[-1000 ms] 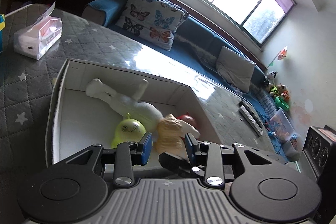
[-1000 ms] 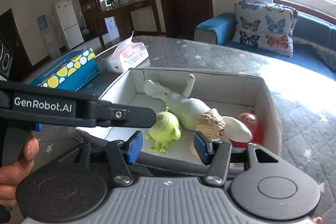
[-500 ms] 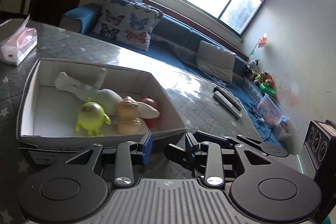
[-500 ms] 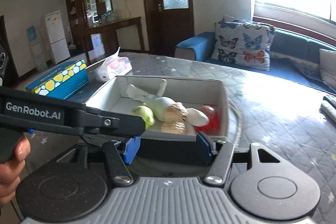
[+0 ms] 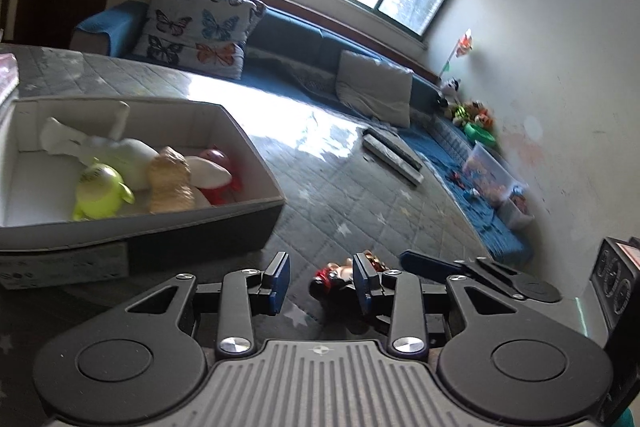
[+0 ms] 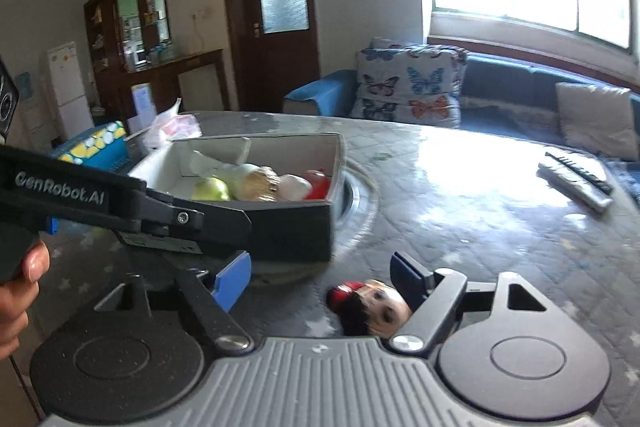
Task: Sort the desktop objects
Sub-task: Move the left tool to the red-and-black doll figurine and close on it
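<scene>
A white-lined box on the grey quilted table holds a green figure, a tan plush, a white toy and a red toy. A small doll with a red cap and black hair lies on the table outside the box. My left gripper is open, with the doll just inside its right finger. My right gripper is open wide, with the doll low between its fingers, close to the right one.
Two remote controls lie on the table's far right. A tissue pack and a blue dotted box sit behind the box. A sofa with butterfly cushions stands beyond the table.
Both grippers have pulled back from the box and swung right. The doll has come into view between the fingers. The right gripper has opened wider.
</scene>
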Demonstrator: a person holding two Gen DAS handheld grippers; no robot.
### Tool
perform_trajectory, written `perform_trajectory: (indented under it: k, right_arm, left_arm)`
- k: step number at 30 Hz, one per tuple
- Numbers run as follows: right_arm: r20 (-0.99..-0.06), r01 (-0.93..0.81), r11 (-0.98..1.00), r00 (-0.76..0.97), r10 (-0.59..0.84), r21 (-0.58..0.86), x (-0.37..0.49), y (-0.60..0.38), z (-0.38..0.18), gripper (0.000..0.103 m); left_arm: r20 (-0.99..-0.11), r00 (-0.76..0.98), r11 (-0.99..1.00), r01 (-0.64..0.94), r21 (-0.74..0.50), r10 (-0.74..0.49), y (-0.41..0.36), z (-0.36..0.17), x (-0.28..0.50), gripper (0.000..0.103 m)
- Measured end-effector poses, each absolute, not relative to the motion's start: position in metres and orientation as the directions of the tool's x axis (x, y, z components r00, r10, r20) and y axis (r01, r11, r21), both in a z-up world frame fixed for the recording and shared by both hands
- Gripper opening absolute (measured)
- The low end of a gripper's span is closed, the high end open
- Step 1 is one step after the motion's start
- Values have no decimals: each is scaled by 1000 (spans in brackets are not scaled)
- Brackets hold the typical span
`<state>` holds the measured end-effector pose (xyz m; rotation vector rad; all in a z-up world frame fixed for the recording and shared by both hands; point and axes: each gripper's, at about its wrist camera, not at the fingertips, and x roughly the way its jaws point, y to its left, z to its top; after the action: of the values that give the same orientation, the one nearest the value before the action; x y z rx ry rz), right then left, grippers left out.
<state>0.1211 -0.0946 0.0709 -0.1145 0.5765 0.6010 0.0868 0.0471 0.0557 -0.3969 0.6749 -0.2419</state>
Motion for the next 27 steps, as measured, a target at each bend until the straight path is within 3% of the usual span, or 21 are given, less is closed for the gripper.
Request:
perform_trajectory:
  k: [12, 19, 27]
  right_arm:
    - [-587, -506, 861, 682, 437, 53, 132, -125, 39, 85]
    - [-594, -539, 841, 660, 460, 52, 147, -133, 23, 96]
    - [-599, -608, 794, 629, 496, 20, 156, -130, 16, 96]
  left_arm:
    - [-612, 672, 875, 112, -471, -416, 25, 19, 111, 37]
    - [-617, 647, 841, 72, -537, -449, 32, 6, 120, 37]
    - [-612, 622, 796, 32, -605, -490, 33, -4, 130, 37]
